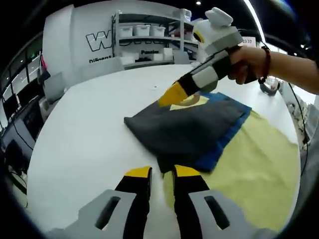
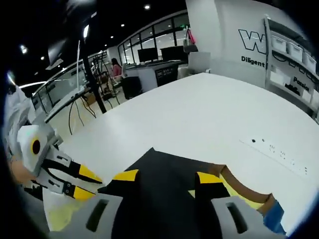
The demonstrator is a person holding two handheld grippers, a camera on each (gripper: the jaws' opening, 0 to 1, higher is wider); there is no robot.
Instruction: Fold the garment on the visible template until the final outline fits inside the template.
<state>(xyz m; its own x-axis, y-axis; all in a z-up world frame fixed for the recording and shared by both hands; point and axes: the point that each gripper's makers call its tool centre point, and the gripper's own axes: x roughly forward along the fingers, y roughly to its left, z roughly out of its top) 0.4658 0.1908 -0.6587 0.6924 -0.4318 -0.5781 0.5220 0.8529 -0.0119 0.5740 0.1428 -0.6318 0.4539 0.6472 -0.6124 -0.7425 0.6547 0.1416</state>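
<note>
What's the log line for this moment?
garment: dark, folded, on yellow template | right gripper: at garment's far edge, grip unclear | left gripper: open, near edge | fold: unfinished

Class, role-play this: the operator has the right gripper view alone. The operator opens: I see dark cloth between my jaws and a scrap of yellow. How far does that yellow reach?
Observer: In the left gripper view, the yellow sheet spreads wide past one side of the dark garment.
Operator: And the blue corner I see?
Observer: It belongs to a blue layer that shows as a band along the garment's side, under the grey.
Operator: Where does the left gripper stand?
Observer: The left gripper has its jaws apart just short of the garment's near corner, gripping nothing.
</note>
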